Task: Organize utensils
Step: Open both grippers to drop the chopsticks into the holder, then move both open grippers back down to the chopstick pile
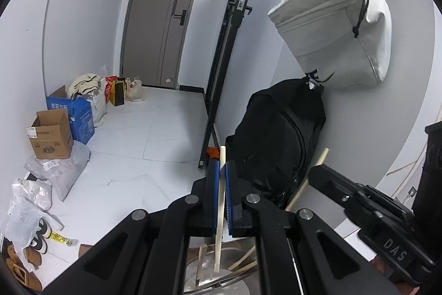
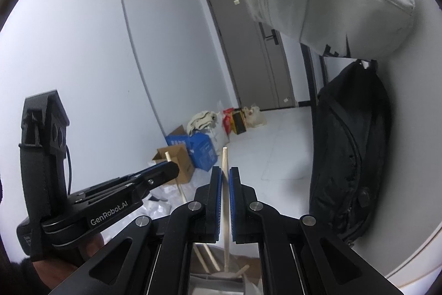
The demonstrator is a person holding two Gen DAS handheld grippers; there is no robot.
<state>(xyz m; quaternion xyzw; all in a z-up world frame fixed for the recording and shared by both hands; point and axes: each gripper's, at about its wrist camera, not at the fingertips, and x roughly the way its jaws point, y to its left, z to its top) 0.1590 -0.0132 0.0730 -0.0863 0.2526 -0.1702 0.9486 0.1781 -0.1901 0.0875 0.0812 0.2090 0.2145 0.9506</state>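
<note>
Each gripper holds one thin wooden stick. The left gripper (image 1: pixel 220 170) is squeezed shut on a chopstick (image 1: pixel 221 201) that stands almost straight up between its blue pads. The right gripper (image 2: pixel 225 179) is squeezed shut on a second chopstick (image 2: pixel 226 201) the same way. Below them, more wooden sticks (image 1: pixel 243 261) lean in a shiny metal pot (image 1: pixel 204 273). A black backpack (image 1: pixel 279 137) leans on the wall nearby. I think the sticks are being carried to their place. Keep the squeeze tight, keep both sticks upright, and keep the two grippers apart so they do not bump.
</note>
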